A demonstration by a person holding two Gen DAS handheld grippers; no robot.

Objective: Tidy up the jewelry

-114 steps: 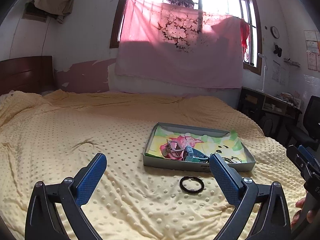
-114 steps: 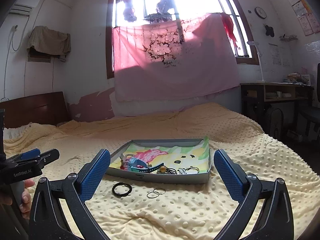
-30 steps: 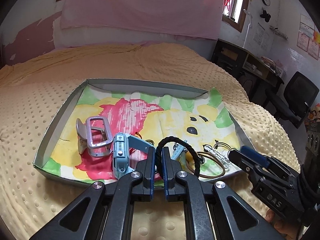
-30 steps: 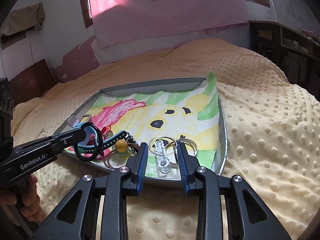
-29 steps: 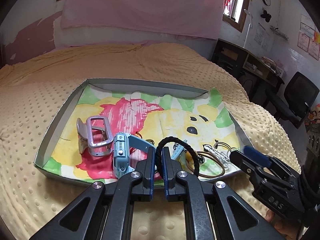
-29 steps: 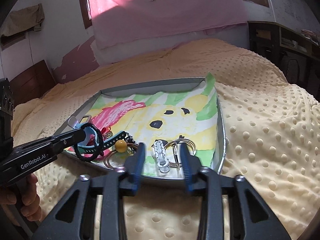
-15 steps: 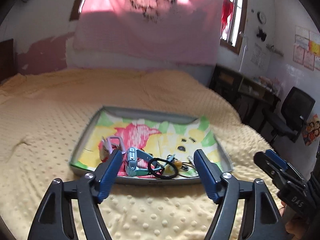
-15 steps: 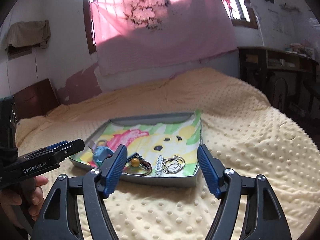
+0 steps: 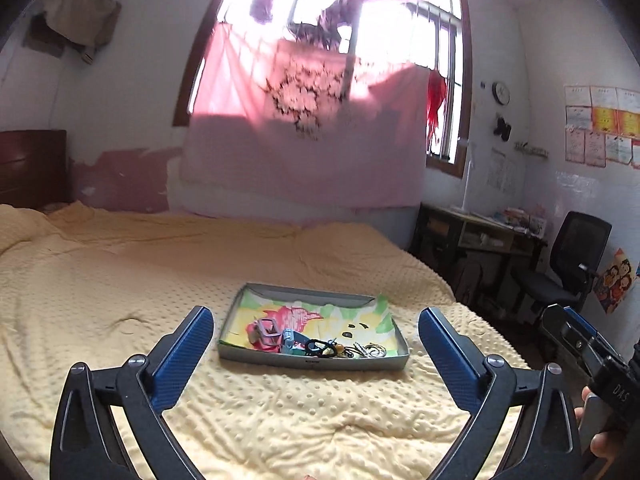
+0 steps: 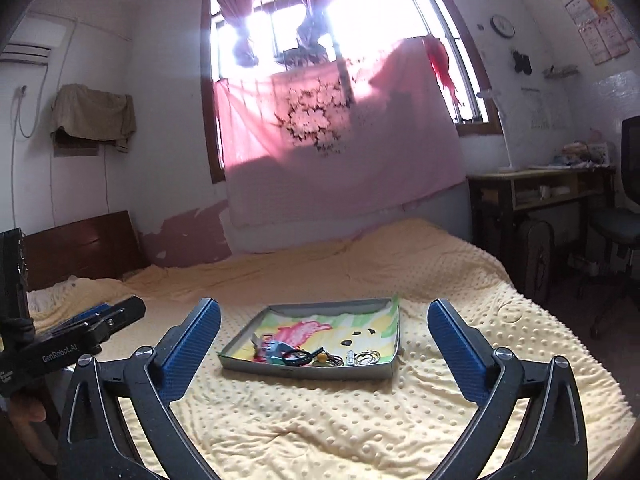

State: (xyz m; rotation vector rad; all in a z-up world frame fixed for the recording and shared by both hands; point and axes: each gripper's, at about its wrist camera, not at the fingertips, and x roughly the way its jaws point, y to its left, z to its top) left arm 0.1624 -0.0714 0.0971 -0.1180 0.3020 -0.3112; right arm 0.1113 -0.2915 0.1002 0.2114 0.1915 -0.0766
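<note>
A grey shallow tray [image 9: 312, 360] with a colourful cartoon lining sits on the yellow dotted bedspread; it also shows in the right wrist view [image 10: 308, 370]. Inside along its near edge lie a black hair ring [image 9: 320, 347], a blue watch [image 9: 289, 338], a silver clip [image 9: 266, 330] and thin metal rings [image 10: 368, 357]. My left gripper [image 9: 316, 352] is open and empty, held back above the bed before the tray. My right gripper [image 10: 324, 340] is open and empty too, also back from the tray.
The bed [image 9: 100, 280] stretches left and back to a dark headboard [image 9: 32, 168]. A desk [image 9: 476, 236] and black office chair [image 9: 568, 264] stand to the right. A pink curtain [image 9: 304, 136] hangs behind.
Both grippers opened and pulled back and up from the tray. The black ring left my left gripper and the metal rings left my right gripper; both lie in the tray.
</note>
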